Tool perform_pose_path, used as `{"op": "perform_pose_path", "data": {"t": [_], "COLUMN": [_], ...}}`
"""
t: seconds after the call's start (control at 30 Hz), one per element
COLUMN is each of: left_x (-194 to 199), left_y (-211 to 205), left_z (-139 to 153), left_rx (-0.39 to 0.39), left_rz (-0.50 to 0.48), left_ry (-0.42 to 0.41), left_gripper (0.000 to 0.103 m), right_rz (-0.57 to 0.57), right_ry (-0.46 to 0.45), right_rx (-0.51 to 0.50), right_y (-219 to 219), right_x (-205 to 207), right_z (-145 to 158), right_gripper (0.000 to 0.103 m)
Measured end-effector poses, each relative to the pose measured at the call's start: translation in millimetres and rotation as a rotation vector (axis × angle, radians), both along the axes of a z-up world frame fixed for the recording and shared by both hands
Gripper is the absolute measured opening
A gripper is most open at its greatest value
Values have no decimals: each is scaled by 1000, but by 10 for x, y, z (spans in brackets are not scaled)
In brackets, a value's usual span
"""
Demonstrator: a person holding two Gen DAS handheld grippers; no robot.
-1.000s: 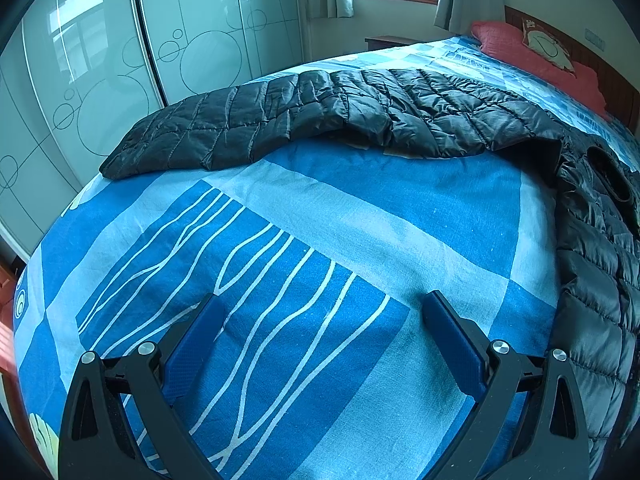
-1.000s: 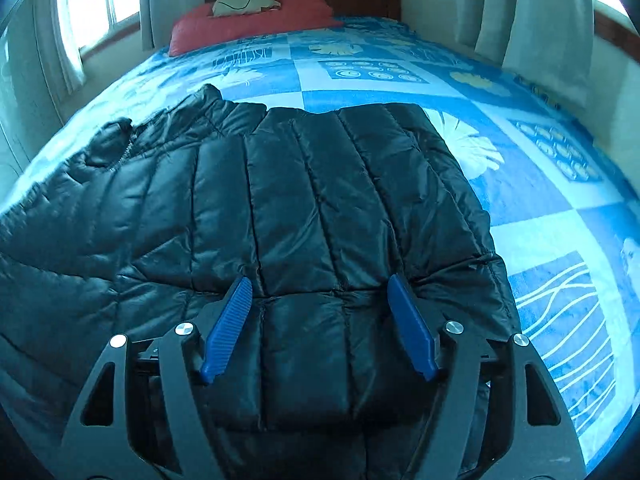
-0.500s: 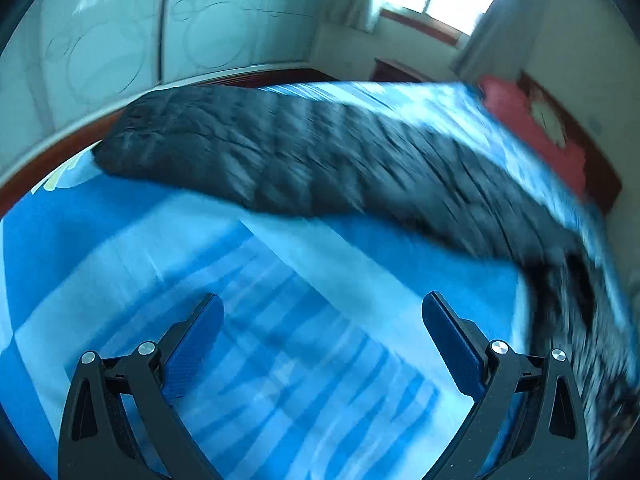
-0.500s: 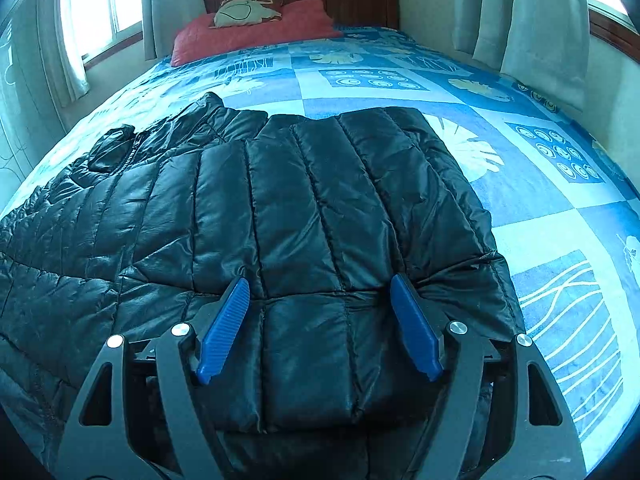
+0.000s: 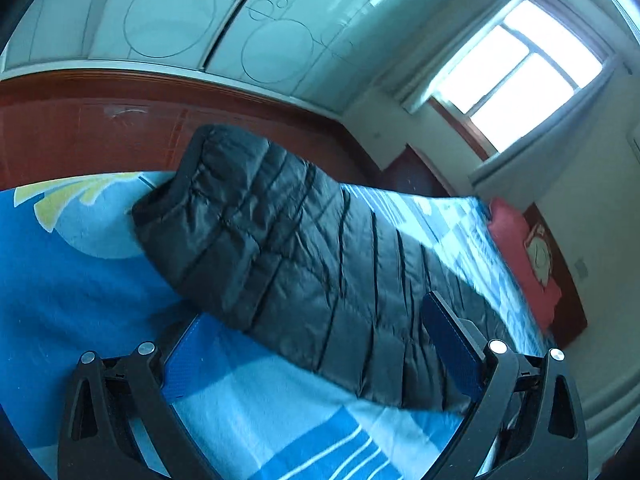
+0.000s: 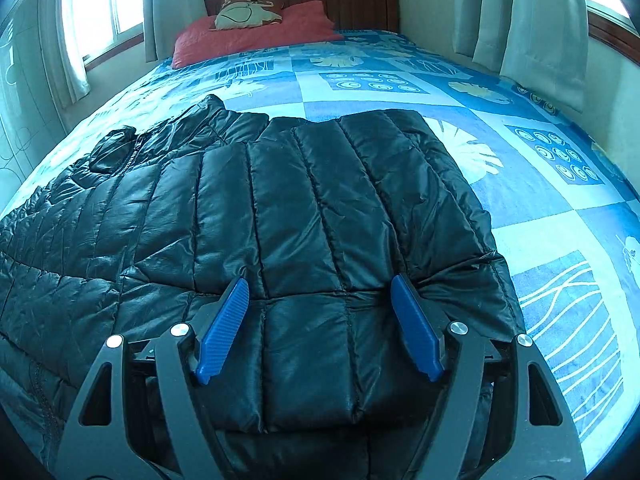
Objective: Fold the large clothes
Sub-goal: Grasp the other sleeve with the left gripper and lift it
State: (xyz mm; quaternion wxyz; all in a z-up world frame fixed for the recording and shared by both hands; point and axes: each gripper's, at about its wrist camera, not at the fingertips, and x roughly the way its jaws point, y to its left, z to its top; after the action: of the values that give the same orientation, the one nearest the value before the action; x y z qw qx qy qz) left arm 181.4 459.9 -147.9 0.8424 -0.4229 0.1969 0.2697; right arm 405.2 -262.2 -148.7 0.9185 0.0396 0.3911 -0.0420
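- While the black puffer jacket (image 6: 280,216) lies spread across the blue patterned bedspread (image 6: 560,216), the right gripper (image 6: 320,320) hovers low over its near hem, jaws wide apart, nothing pinched; blue pads (image 6: 222,328) sit over the quilted fabric, contact cannot tell.
- Jacket body is laid flat in the right wrist view, quilted channels running away from the camera, collar and zip area (image 6: 120,152) toward the far left.
- Jacket's right edge sits beside a white leaf print on the bedspread.
- Left gripper (image 5: 316,340) rolled, so the room looks tilted; jaws wide apart, empty.
- Jacket sleeve (image 5: 280,248) stretches diagonally across the left wrist view, cuff end (image 5: 168,204) at the bed edge near the yellow-and-white print; sleeve passes between the left gripper's pads in the view, right pad (image 5: 452,344) overlaps it, touching or not cannot tell.
- Red-brown floor (image 5: 120,128) and pale wardrobe doors (image 5: 180,20) with circle outlines beyond the bed edge.
- Red pillow (image 6: 260,32) with a cream cushion (image 6: 244,14) on it at the wooden headboard (image 6: 360,4).
- Windows (image 5: 520,80) with light curtains (image 6: 532,20) on both sides of the bed.
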Motion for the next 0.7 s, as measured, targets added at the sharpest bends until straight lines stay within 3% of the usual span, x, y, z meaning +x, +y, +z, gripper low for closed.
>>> {"op": "perform_pose_path", "data": {"t": [0.2,0.37,0.43,0.5,0.53,0.6,0.7], "left_x": [-195,-304,-295,-330,-346,-309,-204], "left_y": [198,314,380,425,451,473,382], "left_z": [17,-36,-94,-178,-189,-140,39], "left_rx": [-82,-125,-143,-164,-165,-142,-47], "left_rz": [103,214,211,208,213,203,186], "left_ry": [-100,-115,-120,-121,-119,-89,-19], "left_gripper": [95,58,32,17,11,9,6], "right_rz": [0,-1,0,-1,-1,-1,-1], "right_ry": [-4,-4,-4,-5,-5,-5,-5], "right_rx": [1,0,0,0,1,1,0], "right_y": [0,3,0,1,3,3,1], "right_x": [-3,-6,-4,-6,-8,-7,-8], "right_z": [15,11,14,12,11,12,12], "right_gripper": [74,74,74,74,74,74,74]}}
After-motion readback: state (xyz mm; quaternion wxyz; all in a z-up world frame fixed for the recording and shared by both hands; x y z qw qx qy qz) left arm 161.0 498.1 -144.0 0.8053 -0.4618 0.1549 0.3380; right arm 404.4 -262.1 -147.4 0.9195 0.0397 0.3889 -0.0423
